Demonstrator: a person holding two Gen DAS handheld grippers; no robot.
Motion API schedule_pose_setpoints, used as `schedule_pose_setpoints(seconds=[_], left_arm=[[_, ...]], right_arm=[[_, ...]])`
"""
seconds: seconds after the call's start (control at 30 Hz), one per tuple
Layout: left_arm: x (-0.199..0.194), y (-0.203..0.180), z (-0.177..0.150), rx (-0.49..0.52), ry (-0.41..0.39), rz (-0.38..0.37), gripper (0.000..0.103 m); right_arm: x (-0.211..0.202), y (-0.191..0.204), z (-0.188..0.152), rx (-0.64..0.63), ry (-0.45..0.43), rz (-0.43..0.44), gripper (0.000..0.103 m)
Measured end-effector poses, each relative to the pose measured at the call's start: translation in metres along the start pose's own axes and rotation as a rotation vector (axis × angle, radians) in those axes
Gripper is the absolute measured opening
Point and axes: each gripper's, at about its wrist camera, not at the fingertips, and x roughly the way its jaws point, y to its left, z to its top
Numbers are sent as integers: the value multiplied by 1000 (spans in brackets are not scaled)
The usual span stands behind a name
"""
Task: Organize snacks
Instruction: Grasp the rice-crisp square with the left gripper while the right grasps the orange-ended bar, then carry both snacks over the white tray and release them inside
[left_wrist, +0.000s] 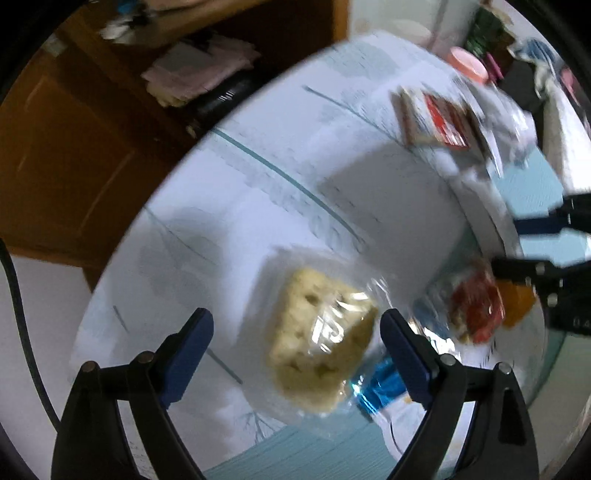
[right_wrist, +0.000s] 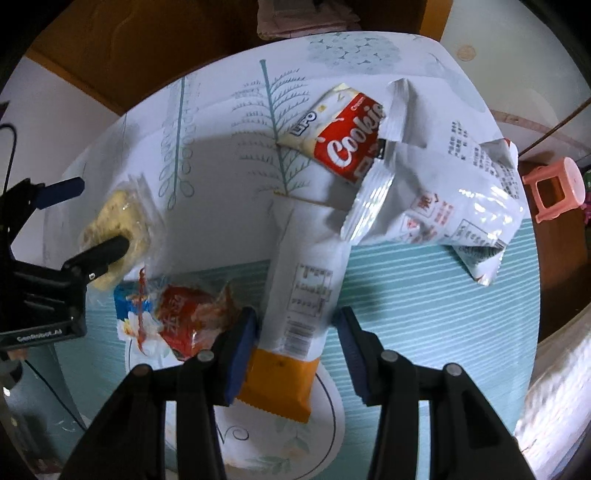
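Snack: pale crumbly cake square in clear plastic wrap (left_wrist: 321, 343) on worktop (left_wrist: 258, 177), between left claw (left_wrist: 297, 343) fingers, spread apart | light, fragile, slippery film, pinch gently across sides | right claw (right_wrist: 295, 332) apart, straddling long white-orange packet (right_wrist: 295, 317) at 6 o'clock

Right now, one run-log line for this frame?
left hand-held gripper: open, straddling wrapped rice cake | right hand-held gripper: open, straddling white-orange packet | cookie pack: untouched on table
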Motion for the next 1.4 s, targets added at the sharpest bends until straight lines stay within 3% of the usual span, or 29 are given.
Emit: schedule_pose_setpoints(seconds=[0.1, 0.17, 0.23, 0.3, 0.33, 0.53, 0.67, 0.83, 1.07, 1.23, 1.4], left_arm=[[9, -15, -12, 104, 28, 58, 91], [16, -17, -17, 111, 38, 105, 95], [18, -10, -17, 39, 30, 74, 93], [17, 0, -18, -67, 18, -21, 76], [16, 2, -19, -104, 8, -61, 58], [0, -10, -42, -205, -52, 11, 55], [-40, -10, -63, -320, -120, 32, 55], [-126, -19, -100, -444, -210, 54, 55], [-234, -94, -169, -524, -313, -24, 55], [-262, -148, -206, -580, -338, -76, 55], [-266, -191, -237, -657, -367, -75, 56]], right_arm=[[2, 7, -6, -23, 3, -14, 46], [3, 13, -10, -35, -2, -25, 46], [5, 17, -14, -46, -10, -40, 44], [6, 23, -20, -61, -15, -47, 39], [7, 25, -23, -59, -19, -44, 37], [-12, 24, -40, -49, -57, -3, 31], [-43, 21, -53, -37, -112, 65, 31], [-100, 18, -79, -52, -185, 164, 31], [-173, -2, -152, -161, -259, 261, 32], [-207, -17, -196, -229, -267, 300, 32], [-220, -29, -236, -277, -270, 306, 32]])
